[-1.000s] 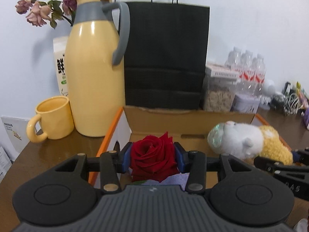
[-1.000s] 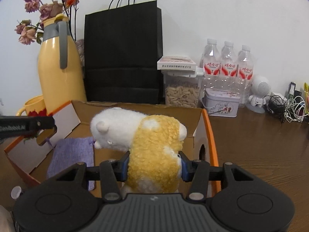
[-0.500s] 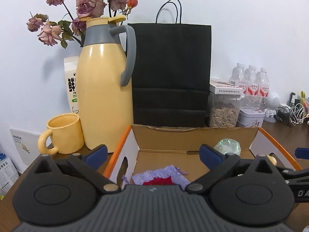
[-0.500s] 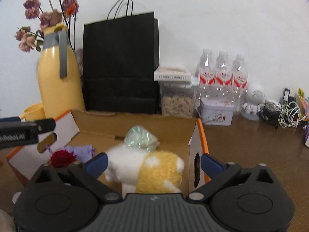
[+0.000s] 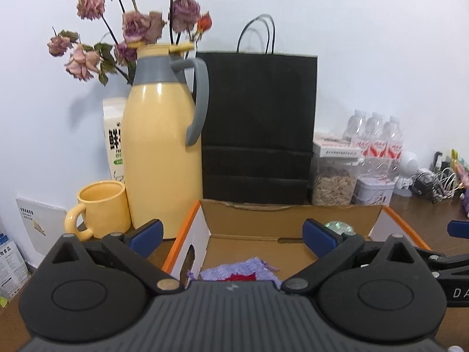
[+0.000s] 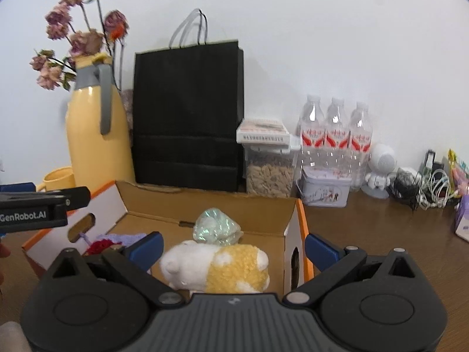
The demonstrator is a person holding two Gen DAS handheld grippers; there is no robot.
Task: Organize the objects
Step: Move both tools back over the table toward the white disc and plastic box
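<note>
Now both grippers, left (image 5: 231, 236) and right (image 6: 233, 248), are hanging with jaws spread wide and empty above the box (image 6: 290, 228), since the rose (image 5: 241, 277) and plush (image 6: 217, 265) are lying inside just below them.

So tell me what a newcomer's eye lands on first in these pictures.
The tall yellow thermos jug with dried roses standing behind it, at the back left, beside a black paper bag. In front sits an open cardboard box holding a white-and-yellow plush toy, a red rose on a purple pouch, and a shiny wrapped ball.
</note>
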